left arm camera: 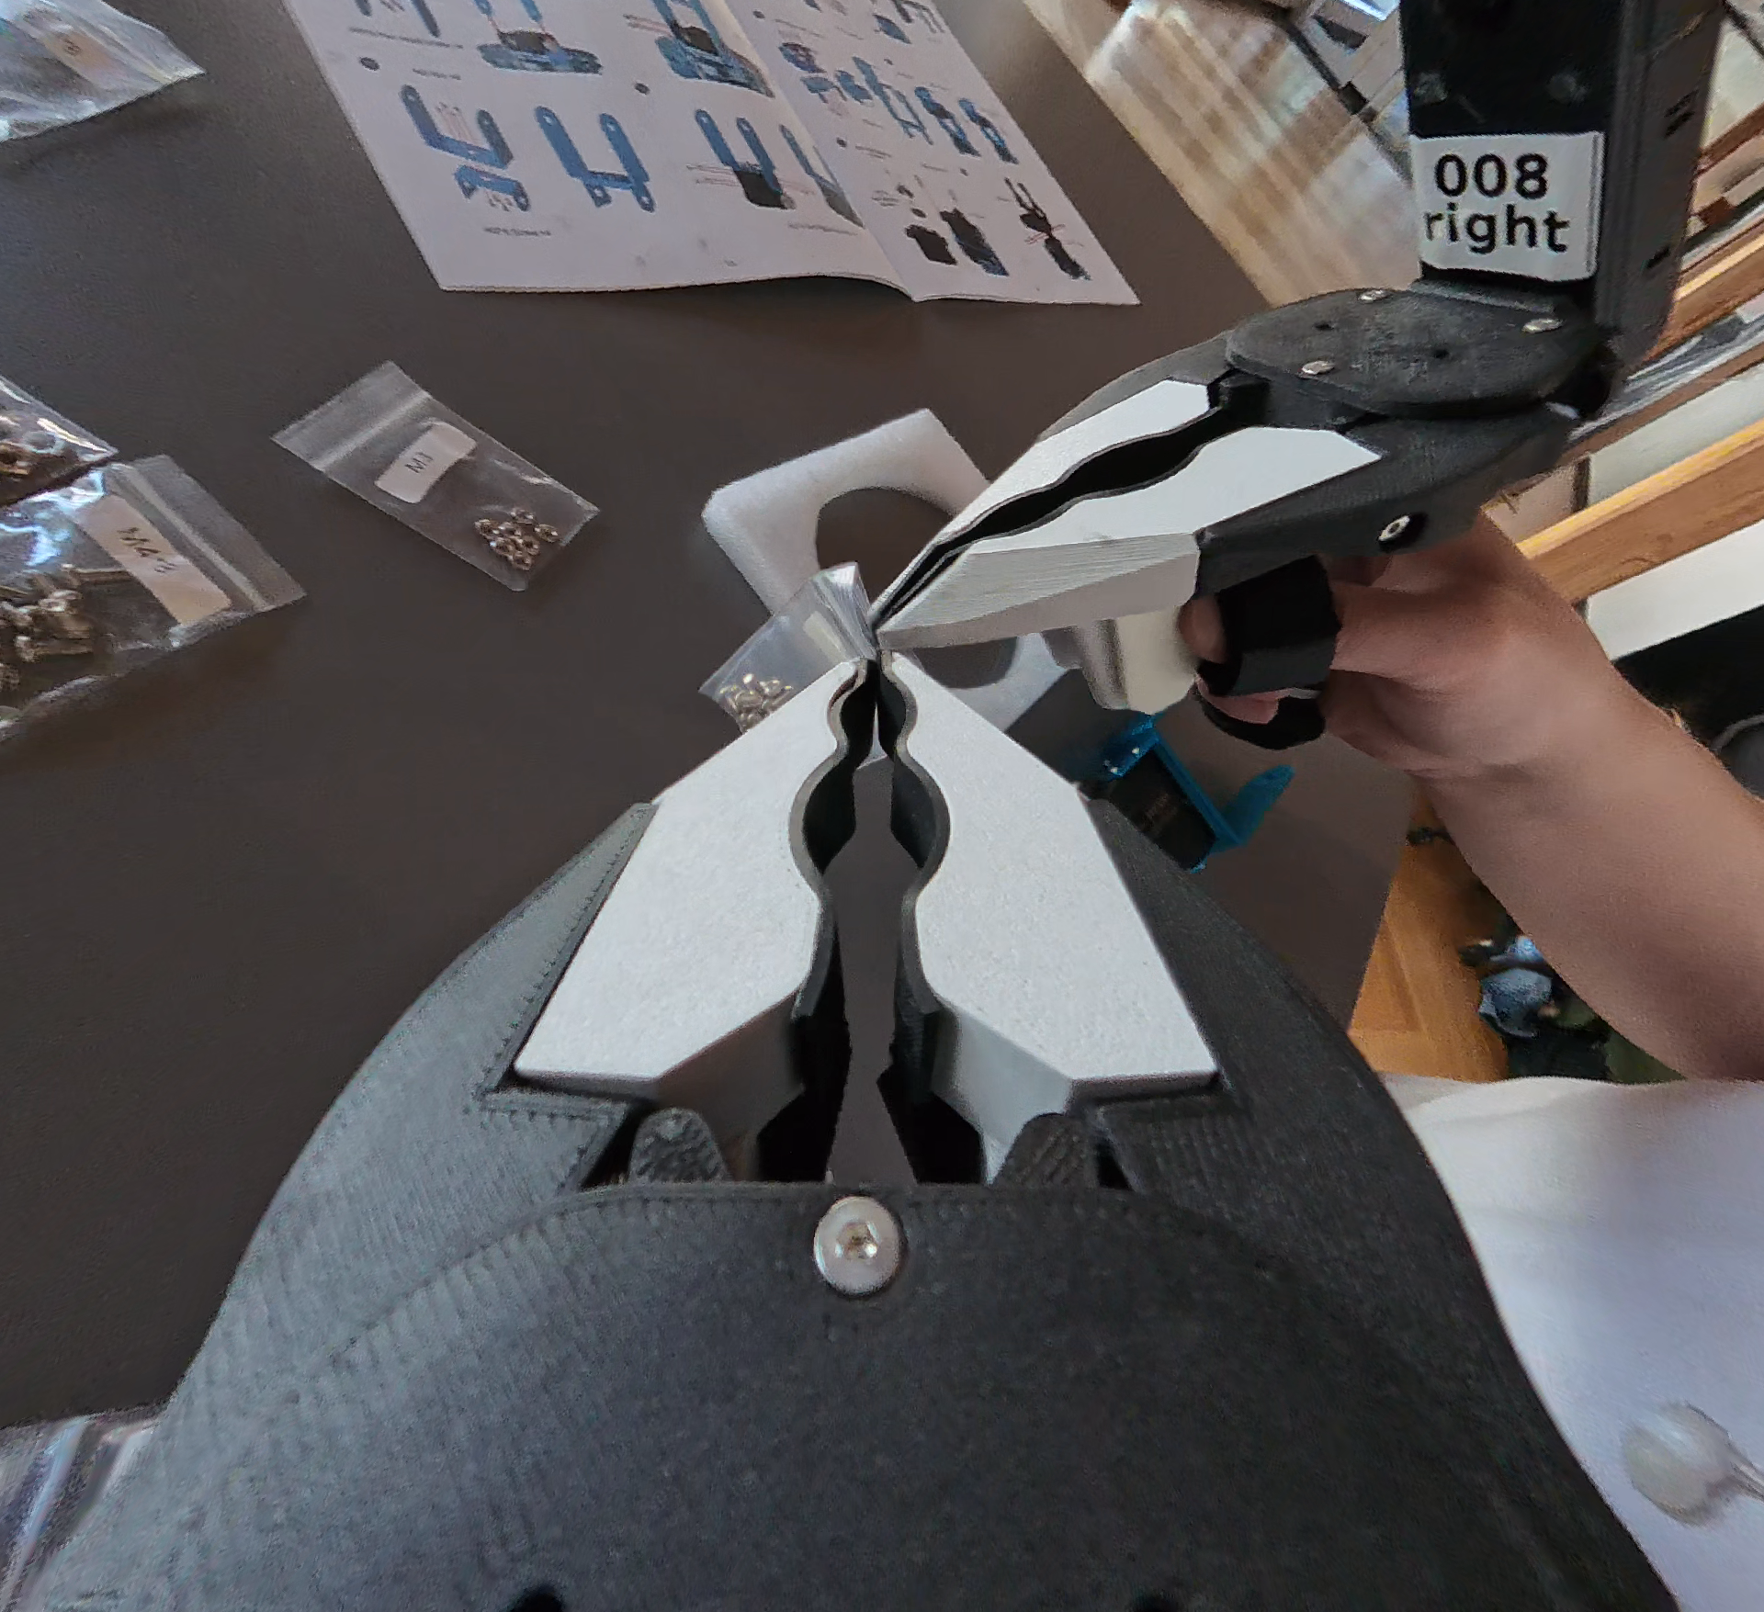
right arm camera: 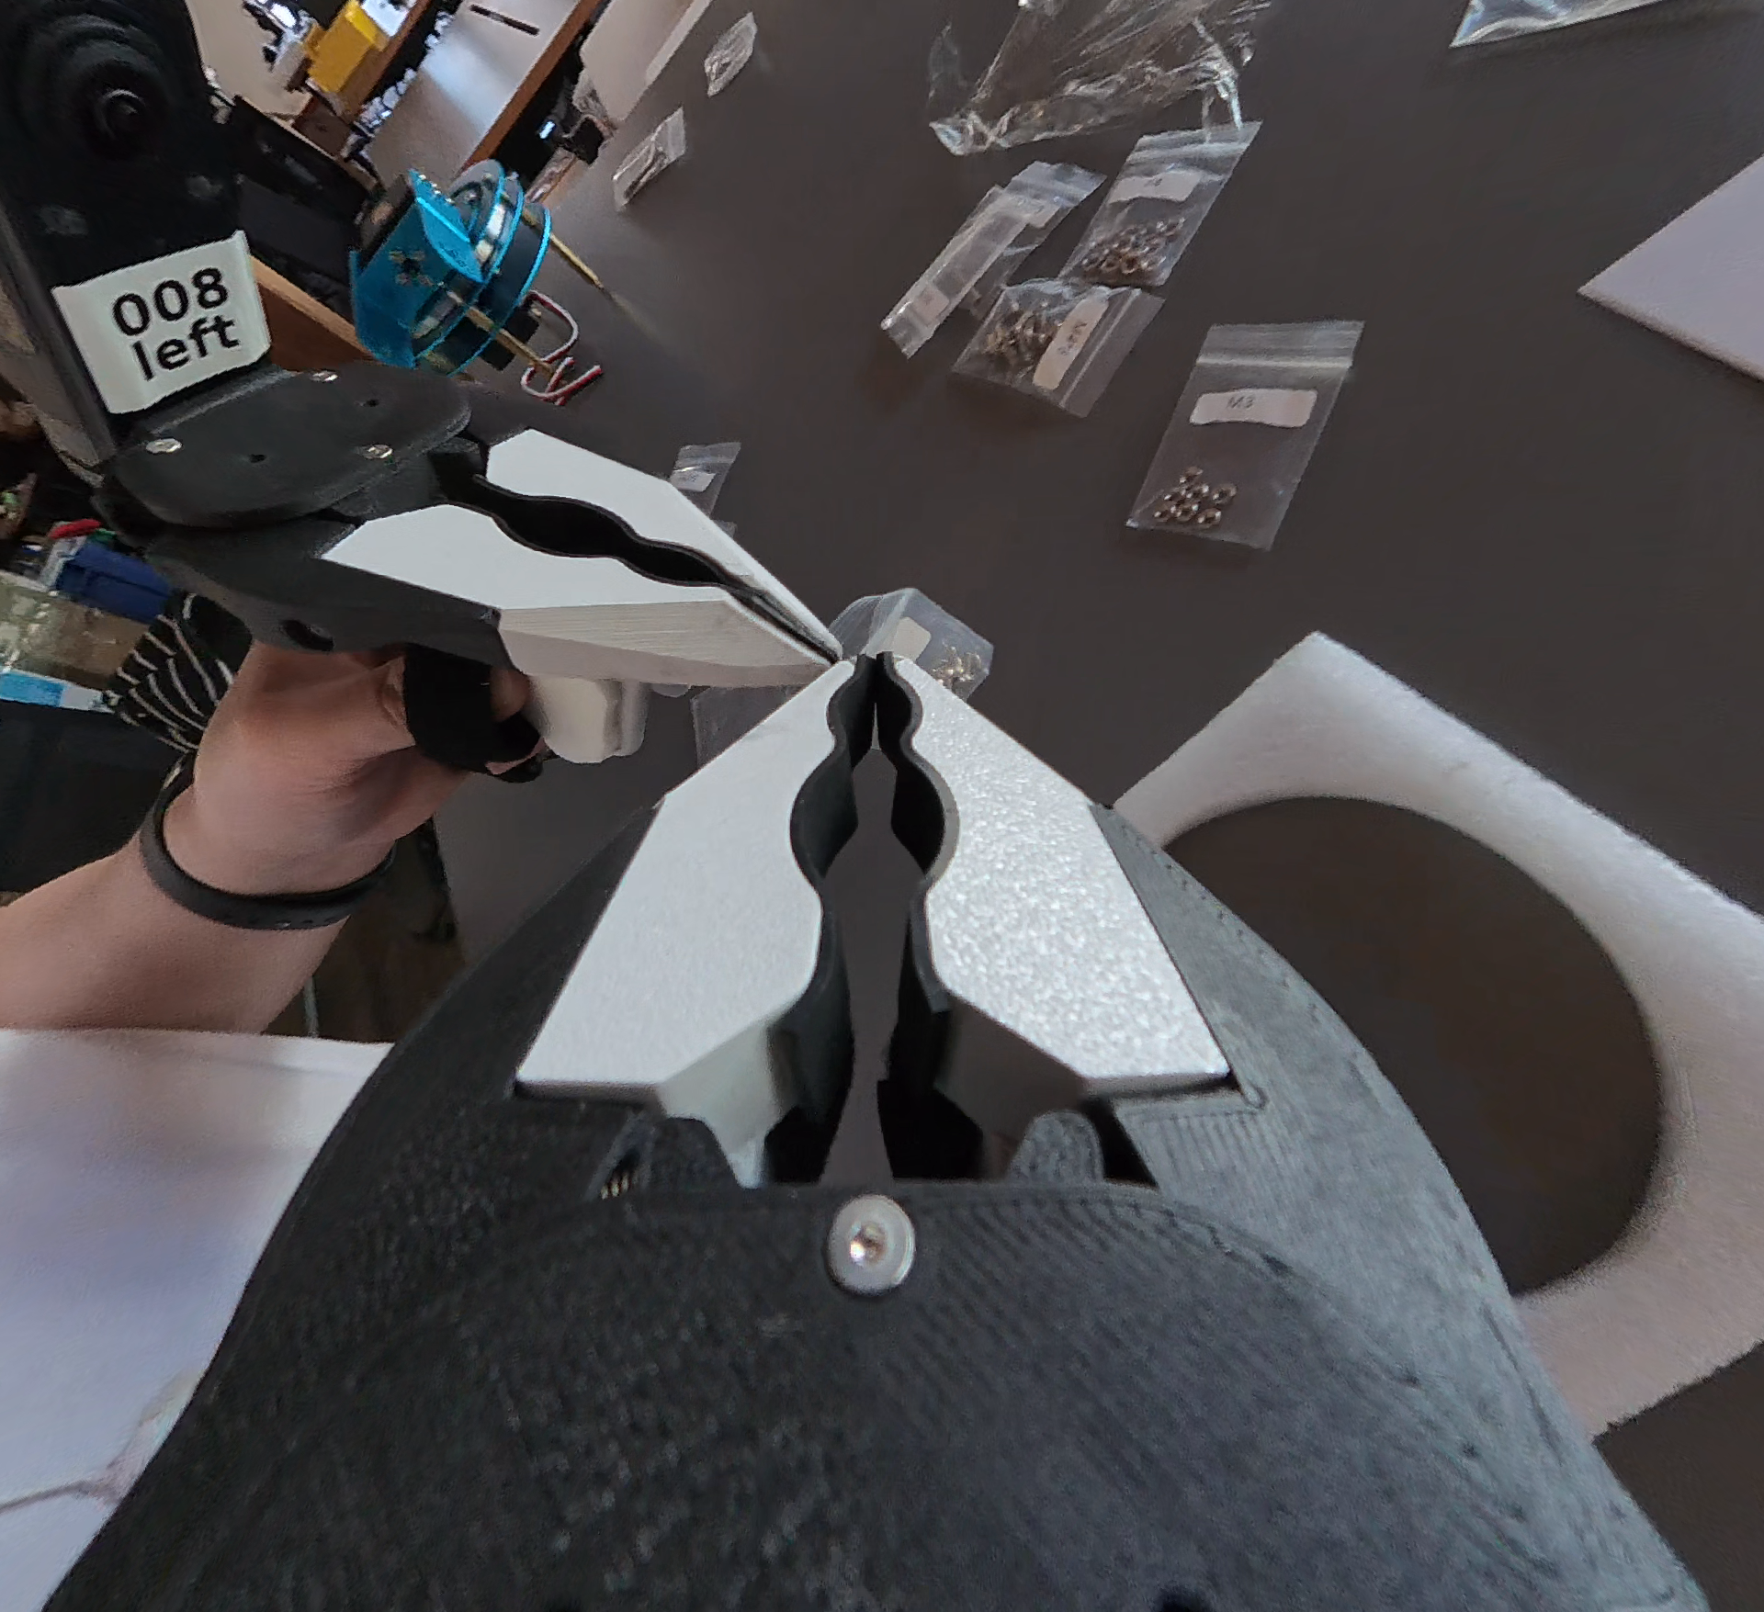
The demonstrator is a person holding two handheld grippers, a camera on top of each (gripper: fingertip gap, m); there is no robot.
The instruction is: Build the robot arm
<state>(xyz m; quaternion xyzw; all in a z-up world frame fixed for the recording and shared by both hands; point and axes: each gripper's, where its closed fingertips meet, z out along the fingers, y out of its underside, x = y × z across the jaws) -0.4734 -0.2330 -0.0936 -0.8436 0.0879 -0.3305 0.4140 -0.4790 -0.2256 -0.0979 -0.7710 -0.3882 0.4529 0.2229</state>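
Both grippers meet tip to tip above the dark bench (left arm camera: 286, 803), each pinching the same small clear bag (left arm camera: 802, 640) of tiny metal nuts.

Left gripper (left arm camera: 871, 674): jaws closed on the bag's near edge, tips pressed together. Right gripper (left arm camera: 873, 626): comes in from the right, a hand (left arm camera: 1413, 660) on its trigger, jaws likewise narrowed onto the bag's top edge. With two grips on one mouth, the hold reads as a way to pull the seal apart, though that is a judgement. The nuts hang at the bag's low end, well clear of the pinch.

The bag is held up off the bench, over a white foam block (right arm camera: 1432, 707) with a round cut-out.

Around: more small bags of hardware (right arm camera: 1231, 431) lie flat and apart, so each can be picked out. An open instruction booklet (left arm camera: 668, 87) lies beyond. A blue bracket with servo (left arm camera: 1184, 803) sits near the bench edge.
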